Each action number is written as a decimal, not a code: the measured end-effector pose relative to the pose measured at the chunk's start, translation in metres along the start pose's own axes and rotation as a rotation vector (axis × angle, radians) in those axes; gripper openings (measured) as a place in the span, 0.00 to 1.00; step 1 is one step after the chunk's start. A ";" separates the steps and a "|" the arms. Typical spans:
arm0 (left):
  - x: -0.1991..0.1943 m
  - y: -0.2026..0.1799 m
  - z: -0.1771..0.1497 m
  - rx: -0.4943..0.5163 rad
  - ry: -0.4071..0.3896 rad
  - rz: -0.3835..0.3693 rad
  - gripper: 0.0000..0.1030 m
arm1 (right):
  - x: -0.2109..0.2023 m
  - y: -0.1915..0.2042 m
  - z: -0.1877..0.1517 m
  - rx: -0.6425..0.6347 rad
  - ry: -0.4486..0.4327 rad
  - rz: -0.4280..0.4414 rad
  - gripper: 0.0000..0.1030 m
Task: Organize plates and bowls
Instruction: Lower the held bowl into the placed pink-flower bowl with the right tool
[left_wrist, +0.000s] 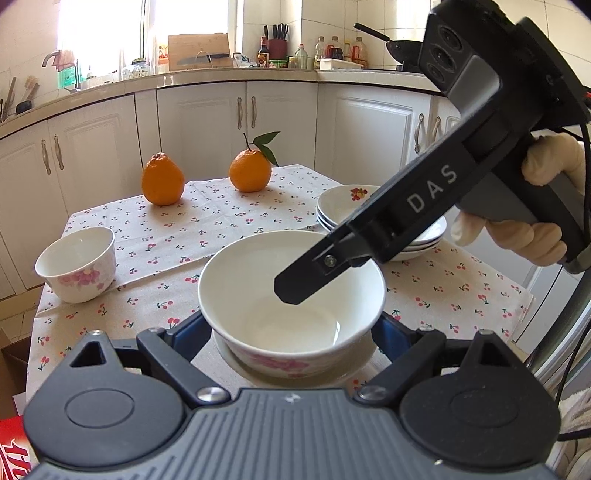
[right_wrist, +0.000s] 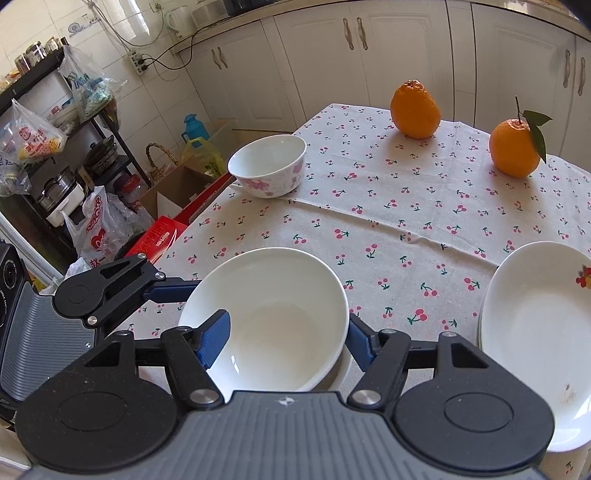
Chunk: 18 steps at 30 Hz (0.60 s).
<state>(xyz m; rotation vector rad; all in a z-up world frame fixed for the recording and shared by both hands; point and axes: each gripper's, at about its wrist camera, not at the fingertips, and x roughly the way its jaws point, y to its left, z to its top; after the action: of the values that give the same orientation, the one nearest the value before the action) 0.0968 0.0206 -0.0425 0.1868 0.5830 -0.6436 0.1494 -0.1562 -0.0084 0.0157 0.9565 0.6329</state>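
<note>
The table (right_wrist: 406, 229) carries a cherry-print cloth. On its right side stands a stack of white plates (right_wrist: 535, 325). Near the front edge a large white bowl (left_wrist: 291, 299) sits on a small plate (left_wrist: 236, 360). The right gripper (right_wrist: 284, 338) has one blue finger inside this bowl and the other outside its wall, the jaws apart. The left gripper (left_wrist: 291, 328) has its fingers spread wide on both sides of the bowl, not pressing it. A smaller flowered bowl (right_wrist: 269, 166) stands at the left edge, well apart. Two oranges (right_wrist: 415, 109) rest at the far side.
</note>
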 end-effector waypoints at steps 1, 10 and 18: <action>0.000 0.000 0.000 0.001 0.002 -0.002 0.90 | 0.001 0.000 0.000 0.001 0.002 -0.001 0.71; 0.004 -0.001 -0.001 0.003 0.013 -0.011 0.90 | 0.003 -0.003 -0.003 0.006 0.018 -0.006 0.71; 0.005 0.000 -0.001 0.006 0.021 -0.010 0.90 | 0.006 -0.001 -0.004 -0.006 0.020 -0.005 0.74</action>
<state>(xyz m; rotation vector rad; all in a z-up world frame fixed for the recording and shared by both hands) 0.0990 0.0185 -0.0461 0.1969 0.6028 -0.6540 0.1497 -0.1553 -0.0155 0.0019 0.9738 0.6327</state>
